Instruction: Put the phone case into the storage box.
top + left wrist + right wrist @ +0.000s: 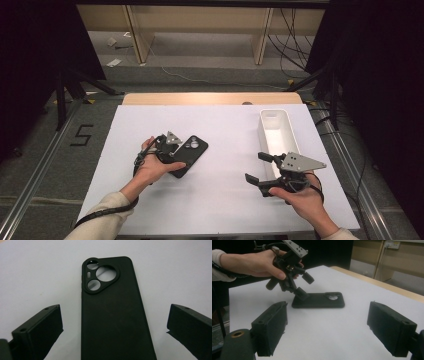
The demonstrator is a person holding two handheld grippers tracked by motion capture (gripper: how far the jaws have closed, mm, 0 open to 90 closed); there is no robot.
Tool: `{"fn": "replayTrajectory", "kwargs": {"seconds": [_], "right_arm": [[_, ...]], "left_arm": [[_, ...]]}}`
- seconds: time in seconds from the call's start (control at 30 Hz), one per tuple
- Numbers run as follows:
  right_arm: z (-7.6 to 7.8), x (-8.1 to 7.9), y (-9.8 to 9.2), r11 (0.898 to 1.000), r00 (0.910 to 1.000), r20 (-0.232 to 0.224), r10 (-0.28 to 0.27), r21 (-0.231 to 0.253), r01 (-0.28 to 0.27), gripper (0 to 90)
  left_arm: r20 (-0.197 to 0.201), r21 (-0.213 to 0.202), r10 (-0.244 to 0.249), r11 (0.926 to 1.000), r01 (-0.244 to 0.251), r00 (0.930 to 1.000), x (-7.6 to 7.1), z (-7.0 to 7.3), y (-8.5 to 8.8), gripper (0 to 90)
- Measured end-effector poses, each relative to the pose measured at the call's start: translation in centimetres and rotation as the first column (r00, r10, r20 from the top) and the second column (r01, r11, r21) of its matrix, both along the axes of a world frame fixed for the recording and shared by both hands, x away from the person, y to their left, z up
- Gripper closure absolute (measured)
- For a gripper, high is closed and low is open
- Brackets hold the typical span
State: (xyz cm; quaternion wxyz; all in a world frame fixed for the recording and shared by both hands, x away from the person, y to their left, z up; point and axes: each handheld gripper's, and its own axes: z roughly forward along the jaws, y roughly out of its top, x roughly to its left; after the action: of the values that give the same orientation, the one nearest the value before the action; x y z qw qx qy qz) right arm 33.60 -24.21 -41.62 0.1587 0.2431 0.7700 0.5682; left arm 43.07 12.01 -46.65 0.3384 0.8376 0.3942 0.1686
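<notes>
We count one black rubbery phone case (187,155) with a cluster of three round camera cutouts, one long white rectangular plastic tray (278,134) by the right edge of the white surface (220,135), and two black hand-held grippers, left (167,148) and right (260,167).

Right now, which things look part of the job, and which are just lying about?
Likely in the job:
- black phone case, flat on the table, between the open left tool
- white bin, empty
- right tool, open, near the bin

Lying about:
- cables and paper scraps on the floor beyond the table
</notes>
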Motion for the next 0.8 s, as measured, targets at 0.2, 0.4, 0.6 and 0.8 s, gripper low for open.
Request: {"fn": "replayTrajectory", "kwargs": {"seconds": [0.2,0.4,0.6,0.8], "right_arm": [[-0.1,-0.2,-0.2,1.000,1.0000,0.006,0.002,-0.001,-0.002,17.7],[-0.1,-0.3,-0.3,1.000,1.0000,0.004,-0.002,0.002,0.002,17.7],[-0.1,-0.4,-0.3,1.000,1.0000,0.002,0.002,0.005,-0.002,18.3],[-0.2,-0.4,-0.3,1.000,1.0000,0.002,0.000,0.011,0.000,18.8]], "left_arm": [[-0.011,0.014,-0.002,0.9999,0.003,0.9999,0.7,-0.4,-0.6,0.0],[-0.027,0.039,0.002,0.9993,-0.001,0.9996,1.2,-0.8,-1.1,0.1],[-0.036,0.053,0.005,0.9986,-0.003,0.9994,1.7,-1.1,-1.4,0.3],[-0.037,0.087,0.004,0.9962,-0.001,0.9993,2.1,-1.6,-1.6,0.4]]}}
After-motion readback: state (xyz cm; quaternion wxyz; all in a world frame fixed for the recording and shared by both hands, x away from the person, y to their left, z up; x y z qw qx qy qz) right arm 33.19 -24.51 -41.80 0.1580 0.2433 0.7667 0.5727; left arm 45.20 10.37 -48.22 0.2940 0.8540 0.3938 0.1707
